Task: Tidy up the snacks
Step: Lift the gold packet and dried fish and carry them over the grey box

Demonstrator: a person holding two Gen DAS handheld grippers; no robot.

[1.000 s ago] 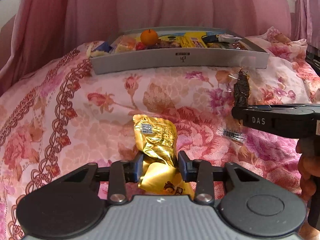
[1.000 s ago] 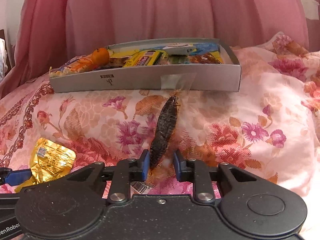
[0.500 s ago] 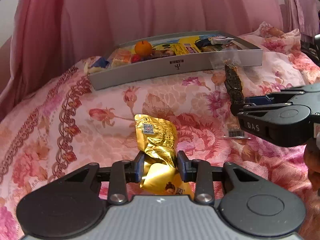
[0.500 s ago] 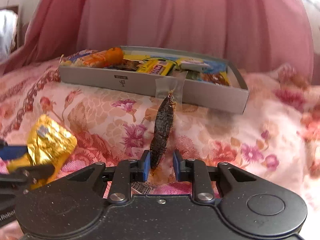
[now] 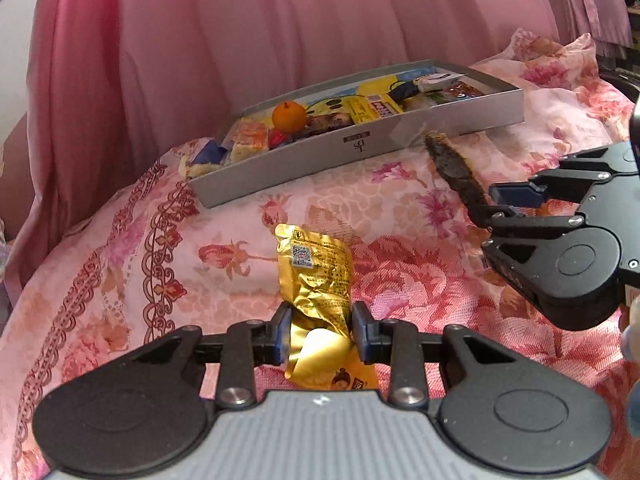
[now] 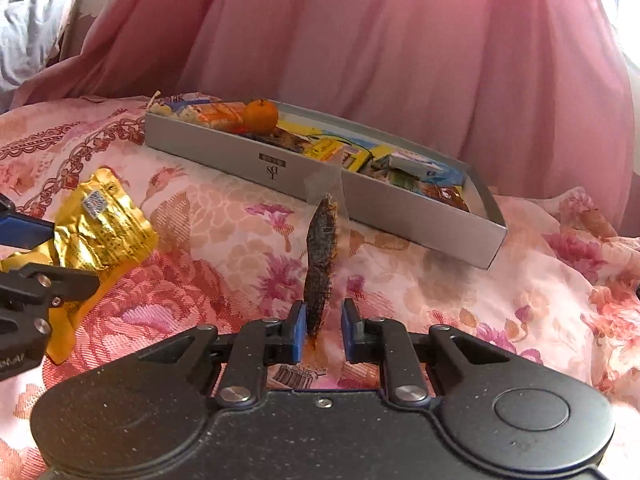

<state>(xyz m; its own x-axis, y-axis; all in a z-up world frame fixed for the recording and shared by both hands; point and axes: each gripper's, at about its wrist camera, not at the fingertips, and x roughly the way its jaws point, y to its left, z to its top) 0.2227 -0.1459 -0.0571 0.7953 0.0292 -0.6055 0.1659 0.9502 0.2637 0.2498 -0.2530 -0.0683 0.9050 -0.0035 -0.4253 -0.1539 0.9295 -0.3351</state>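
A: What changed over the last second?

B: Both grippers have lifted and swung toward the box (image 5: 360, 148). In the left wrist view the box has tilted and slid up-right in frame; in the right wrist view it has gone from square-on to slanting down to the right. So both hands are carrying, not picking.

A: Left gripper (image 5: 322, 334)?

B: Jaws narrowed onto the gold packet (image 5: 316, 276), pinching its lower half. Same hold as a second ago. The top of the packet sticks out forward, clear of the floral bedspread (image 5: 120, 248).

A: Right gripper (image 6: 323, 330)?

B: Jaws close together, with the dark snack (image 6: 320, 260) in its clear wrapper between them. The snack itself sits against the left pad; a gap shows beside the right pad, though the clear film may fill it. It stands upright, so I judge it is gripped. Its tip now overlaps the box's near wall in frame.

A: Where's the box?

B: On the bedspread, ahead of both grippers, in front of the pink curtain (image 6: 400, 40). Already fairly full: an orange (image 6: 262, 115), yellow packs, others.

A: What does that mean for the task?

B: Pickup done for both items, and transport is under way. Neither is over the box yet. Next is probably clearing the near wall and dropping into a free spot, likely the right snack first since it is nearer.

A: Risk?

B: The dark snack is held low by thin film, so it could slip or swing.
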